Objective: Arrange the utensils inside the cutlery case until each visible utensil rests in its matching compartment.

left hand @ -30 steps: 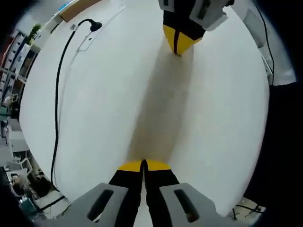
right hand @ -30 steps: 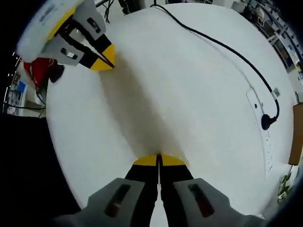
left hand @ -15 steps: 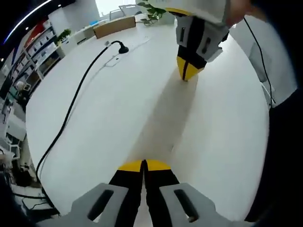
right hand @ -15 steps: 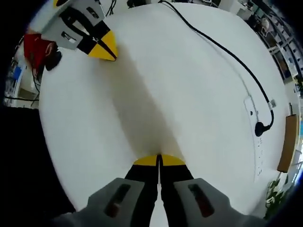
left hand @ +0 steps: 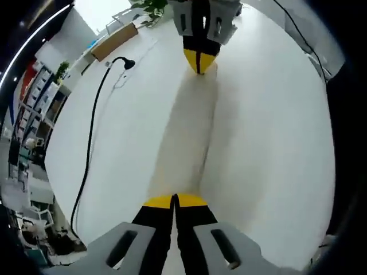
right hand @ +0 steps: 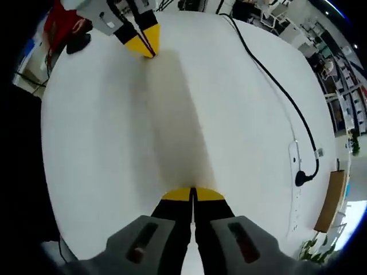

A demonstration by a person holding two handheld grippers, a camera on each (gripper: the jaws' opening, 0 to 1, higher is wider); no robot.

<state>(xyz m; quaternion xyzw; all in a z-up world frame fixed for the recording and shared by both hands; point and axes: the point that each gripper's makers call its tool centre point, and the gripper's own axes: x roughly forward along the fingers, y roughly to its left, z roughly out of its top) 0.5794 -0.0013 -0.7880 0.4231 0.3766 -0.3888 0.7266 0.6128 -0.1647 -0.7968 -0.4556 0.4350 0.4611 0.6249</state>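
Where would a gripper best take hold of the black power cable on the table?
Probably mid-run on the cable, from above, with the jaws set across it: there it lies thin and flat on the white table, away from the plug seated in the power strip.

Two tongs (left hand: 174, 199) (right hand: 192, 192), one black cable (left hand: 92, 132), one power strip (right hand: 293, 172), one white table (left hand: 258, 143)

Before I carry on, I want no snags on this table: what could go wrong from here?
The black cable runs across the white table to a plug in the power strip; a sweep that way might catch it. The left gripper and right gripper point tip to tip, both shut, so moving forward could knock them together. No cutlery case or utensils are in sight, so moving on blind risks a wrong start.
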